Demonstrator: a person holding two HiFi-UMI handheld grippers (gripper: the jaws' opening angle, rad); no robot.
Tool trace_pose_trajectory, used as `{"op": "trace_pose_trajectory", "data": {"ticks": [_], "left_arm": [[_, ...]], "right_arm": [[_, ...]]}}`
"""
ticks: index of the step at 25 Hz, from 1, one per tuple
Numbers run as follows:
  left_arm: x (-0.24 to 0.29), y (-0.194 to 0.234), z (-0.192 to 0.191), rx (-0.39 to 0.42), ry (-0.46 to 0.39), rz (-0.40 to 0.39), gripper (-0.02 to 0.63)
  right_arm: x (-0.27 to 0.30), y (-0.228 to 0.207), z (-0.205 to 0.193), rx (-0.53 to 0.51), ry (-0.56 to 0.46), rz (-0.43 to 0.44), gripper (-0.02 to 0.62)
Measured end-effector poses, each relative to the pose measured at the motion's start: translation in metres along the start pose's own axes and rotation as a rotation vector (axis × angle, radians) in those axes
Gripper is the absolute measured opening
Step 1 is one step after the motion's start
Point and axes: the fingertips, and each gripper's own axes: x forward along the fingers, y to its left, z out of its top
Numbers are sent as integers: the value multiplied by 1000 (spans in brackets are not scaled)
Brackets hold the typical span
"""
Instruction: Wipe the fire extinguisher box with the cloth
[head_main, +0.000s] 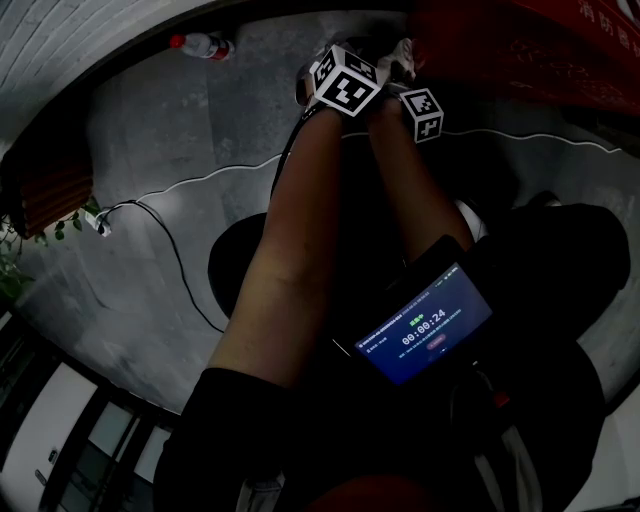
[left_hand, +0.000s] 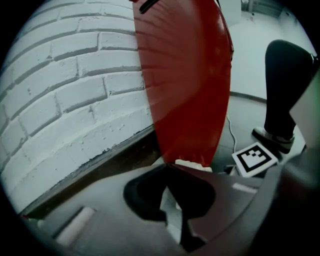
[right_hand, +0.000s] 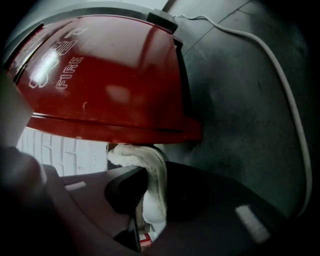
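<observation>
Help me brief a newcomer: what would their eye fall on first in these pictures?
The red fire extinguisher box dominates, standing beside a white brick wall. Just below it, the right gripper pinches a white cloth that reaches the box's lower edge.

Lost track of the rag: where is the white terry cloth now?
Right gripper view: the white terry cloth sits pinched in the right gripper, its top against the lower edge of the red fire extinguisher box.
</observation>
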Motion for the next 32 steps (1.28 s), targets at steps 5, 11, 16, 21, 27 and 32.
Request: {"op": "trace_pose_trajectory", "data": {"ticks": [5,11,16,21,27,32], "left_arm": [[-18,20,11,-19,-37,68,3],[-87,57,49,-121,-227,231,3],[-154,67,97,-224,-426,323,3],[-211,39,147,-200,-555,348,3],[-259,4,198,-90,-651,404,3],[-286,-52,249,-65,-772,355,3]], "right_arm": [[-29,67,-31,-163,79,147,84],[-77,182,-48,-336,142,414,85],[-137,261,-44,-587,116,598,86],[-201,301,-35,-875,83,716,86],[-277,352,-8,-1109,24,877,86],[-331,388,46,-1258,-78,948,86]]}}
